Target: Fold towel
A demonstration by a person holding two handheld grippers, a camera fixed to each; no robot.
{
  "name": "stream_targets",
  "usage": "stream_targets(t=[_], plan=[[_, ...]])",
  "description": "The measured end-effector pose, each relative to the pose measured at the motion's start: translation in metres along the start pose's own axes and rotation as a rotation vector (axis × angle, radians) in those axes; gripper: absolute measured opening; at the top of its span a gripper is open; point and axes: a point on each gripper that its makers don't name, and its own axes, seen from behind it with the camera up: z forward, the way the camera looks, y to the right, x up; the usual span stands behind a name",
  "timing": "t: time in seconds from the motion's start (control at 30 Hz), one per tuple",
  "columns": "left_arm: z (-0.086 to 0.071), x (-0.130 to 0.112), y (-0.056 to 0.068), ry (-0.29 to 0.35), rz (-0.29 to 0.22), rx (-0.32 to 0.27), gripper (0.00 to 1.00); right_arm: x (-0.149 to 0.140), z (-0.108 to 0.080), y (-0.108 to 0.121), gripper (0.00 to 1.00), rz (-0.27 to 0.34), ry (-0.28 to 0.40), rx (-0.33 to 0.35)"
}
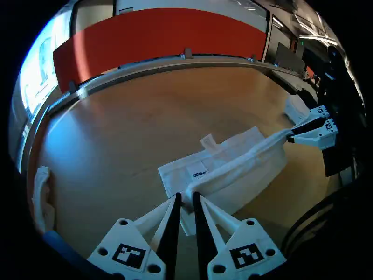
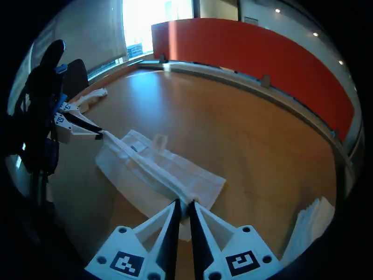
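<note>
left gripper view, l to r: spare cloth [image 1: 42,200] at the far-left table edge, partly cut off. wood table [image 1: 140,116] w/ orange panel [image 1: 158,37] behind it. left gripper [image 1: 185,198] bottom centre, jaws closed on one end of the white towel [image 1: 233,168]; the pinched bit is hidden btwn the fingers. towel's long axis runs from here up and right to the right gripper [image 1: 290,136], which is also clamped on cloth at the other end. the held edge stands up as a taut ridge btwn the two; the rest of the towel lies flat on the table behind it. white label [image 1: 198,170] on the flat part, dark print too small to read. small tag [image 1: 208,140] sticks up at the far edge. square marker [image 1: 128,255] on the gripper is a b/w pattern, no words. person [image 1: 342,88] at right is a dark shape, no detail.

right gripper view, l to r: left gripper [image 2: 99,136] at left, closed on the towel's far end. long axis runs down-right to the near jaws at bottom centre. stack of cloths [image 2: 310,224] at lower right, cut off by the edge.
</note>
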Motion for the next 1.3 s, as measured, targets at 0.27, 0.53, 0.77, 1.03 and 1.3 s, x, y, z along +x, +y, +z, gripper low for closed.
stream_targets(t=[0.27, 0.53, 0.77, 1.03, 1.3], plan=[[0.024, -0.006, -0.007, -0.013, 0.015, 0.026, 0.23, -0.011, 0.023, 0.009, 0.17, 0.023, -0.037, -0.009], [0.04, -0.005, -0.013, -0.014, 0.016, 0.04, 0.25, -0.019, 0.037, 0.016, 0.25, 0.018, -0.062, -0.034], [0.045, -0.003, -0.02, -0.013, 0.013, 0.054, 0.33, -0.021, 0.042, 0.03, 0.46, 0.014, -0.065, -0.085], [0.039, 0.002, -0.039, -0.003, 0.04, 0.114, 0.72, -0.018, 0.041, 0.045, 0.66, -0.011, -0.051, -0.134], [0.03, 0.002, -0.05, 0.003, 0.025, 0.143, 0.81, -0.008, 0.035, 0.059, 0.89, -0.023, -0.02, -0.173]])
